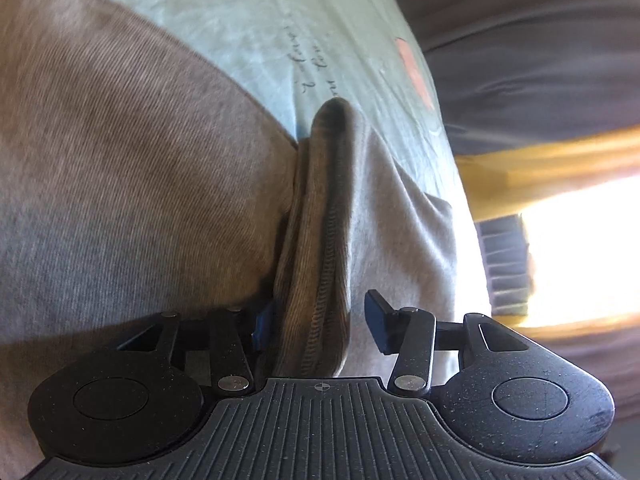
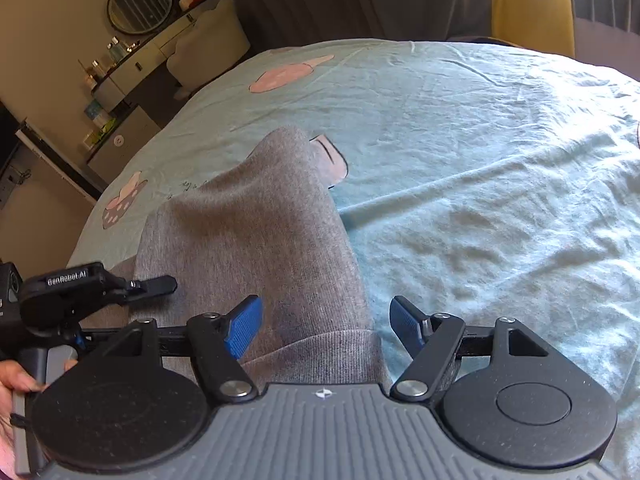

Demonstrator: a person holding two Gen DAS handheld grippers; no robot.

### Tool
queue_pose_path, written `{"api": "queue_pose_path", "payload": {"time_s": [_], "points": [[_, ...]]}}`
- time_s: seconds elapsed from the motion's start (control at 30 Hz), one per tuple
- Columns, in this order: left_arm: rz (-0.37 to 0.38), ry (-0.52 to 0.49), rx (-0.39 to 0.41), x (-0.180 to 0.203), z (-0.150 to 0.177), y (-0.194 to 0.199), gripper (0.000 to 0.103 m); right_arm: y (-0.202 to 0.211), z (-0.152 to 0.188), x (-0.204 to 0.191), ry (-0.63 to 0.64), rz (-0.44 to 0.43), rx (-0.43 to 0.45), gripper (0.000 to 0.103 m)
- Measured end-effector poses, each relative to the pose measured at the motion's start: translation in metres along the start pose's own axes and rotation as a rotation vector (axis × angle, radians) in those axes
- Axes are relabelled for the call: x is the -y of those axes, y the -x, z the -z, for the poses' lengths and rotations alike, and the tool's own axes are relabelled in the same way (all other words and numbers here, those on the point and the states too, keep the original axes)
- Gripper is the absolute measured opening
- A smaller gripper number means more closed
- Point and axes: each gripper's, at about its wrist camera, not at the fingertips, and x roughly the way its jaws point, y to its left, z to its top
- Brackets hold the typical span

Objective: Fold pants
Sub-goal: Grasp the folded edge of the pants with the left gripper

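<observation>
Bedsheet (image 2: 460,160), pale mint with pink prints, spreads ahead of both tools; a dresser (image 2: 132,68) and round mirror (image 2: 140,4) stand far left. Grey pants (image 2: 256,232) lie between the right gripper's (image 2: 326,326) spread jaws. The left gripper (image 1: 320,320) straddles an upright fold, its right pad clear.

The pants (image 2: 256,236) are showing a soft grey-brown in a fine ribbed knit. The bedsheet (image 2: 480,152) is lying pale mint green, carrying pink cartoon prints and dark script lettering. Both grippers are wearing black frames with blue pads (image 2: 244,326). A curtain (image 2: 528,4) is glowing mustard yellow.
</observation>
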Motion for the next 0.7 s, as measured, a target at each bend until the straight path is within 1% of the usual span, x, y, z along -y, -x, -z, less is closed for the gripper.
{"api": "queue_pose_path", "payload": {"time_s": [0.07,0.1,0.13,0.23,0.33,0.43,0.53,0.6,0.67,0.7], "points": [[-0.009,0.024,-0.001,-0.002,-0.001,0.001,0.041,-0.001,0.000,-0.003,0.009,0.012,-0.002,0.072],[-0.034,0.012,-0.007,-0.001,0.000,0.000,0.027,-0.001,0.001,-0.004,0.014,0.015,0.000,0.072],[-0.045,0.005,-0.012,-0.001,0.001,-0.001,0.025,0.001,0.002,-0.005,0.018,0.017,0.006,0.072],[-0.027,0.010,0.004,0.002,0.004,0.006,0.020,0.006,0.003,-0.007,0.026,0.015,0.029,0.072],[-0.016,-0.042,0.016,0.011,0.008,0.025,0.019,0.011,0.004,-0.007,0.037,0.004,0.051,0.072],[-0.038,-0.101,0.023,0.016,0.007,0.045,0.019,0.018,0.006,-0.012,0.070,-0.008,0.074,0.072],[-0.089,-0.167,0.041,0.011,0.007,0.072,0.019,0.020,0.007,-0.020,0.121,-0.009,0.087,0.072],[-0.136,-0.185,0.057,0.003,0.007,0.085,0.019,0.019,0.008,-0.026,0.156,-0.019,0.084,0.072],[-0.179,-0.221,0.081,-0.006,0.010,0.094,0.025,0.018,0.009,-0.032,0.190,-0.029,0.078,0.071],[-0.193,-0.232,0.084,-0.011,0.014,0.096,0.027,0.017,0.010,-0.035,0.209,-0.033,0.077,0.067]]}}
